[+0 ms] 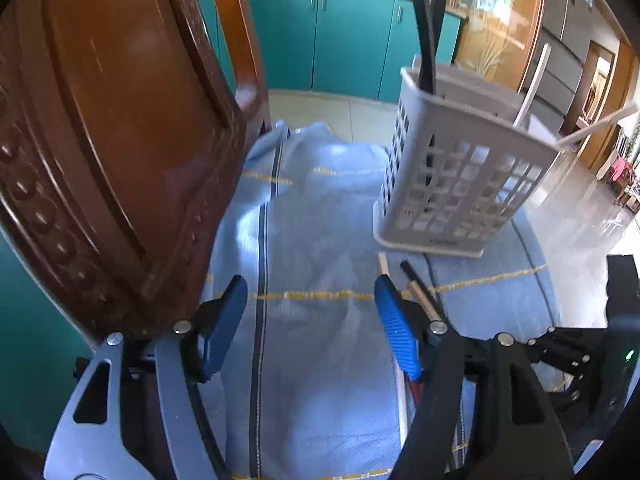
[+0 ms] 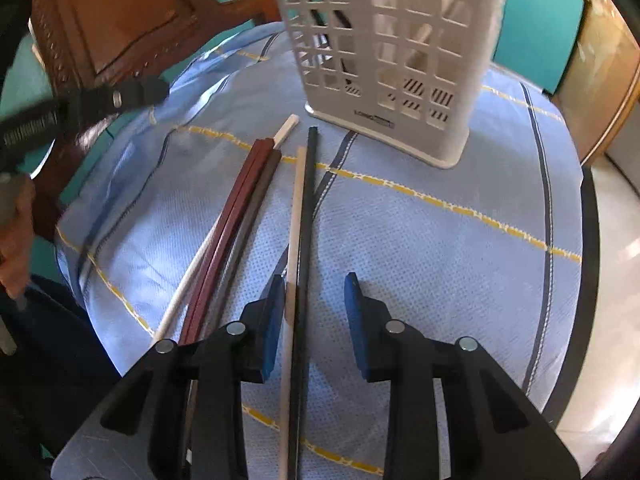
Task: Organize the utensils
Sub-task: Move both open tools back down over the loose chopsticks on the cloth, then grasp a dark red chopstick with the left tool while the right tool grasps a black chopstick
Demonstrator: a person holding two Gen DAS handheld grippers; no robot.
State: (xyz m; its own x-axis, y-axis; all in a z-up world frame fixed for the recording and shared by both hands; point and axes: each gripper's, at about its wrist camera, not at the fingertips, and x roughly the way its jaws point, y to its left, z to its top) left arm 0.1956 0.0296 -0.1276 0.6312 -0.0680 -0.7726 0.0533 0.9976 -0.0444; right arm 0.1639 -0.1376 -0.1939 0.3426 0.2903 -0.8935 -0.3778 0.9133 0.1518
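Two chopsticks, one black (image 2: 306,216) and one cream (image 2: 294,240), lie between the spread fingers of the right tool (image 2: 314,316), unclamped. Left tool (image 1: 312,320) gapes empty. Judged light, stiff, slippery: grip mid-shaft. White holder (image 2: 384,60) stands near on the surface (image 2: 440,260).

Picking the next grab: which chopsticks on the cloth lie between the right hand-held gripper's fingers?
The black chopstick and the cream one beside it; the dark red pair lies outside, to the left.
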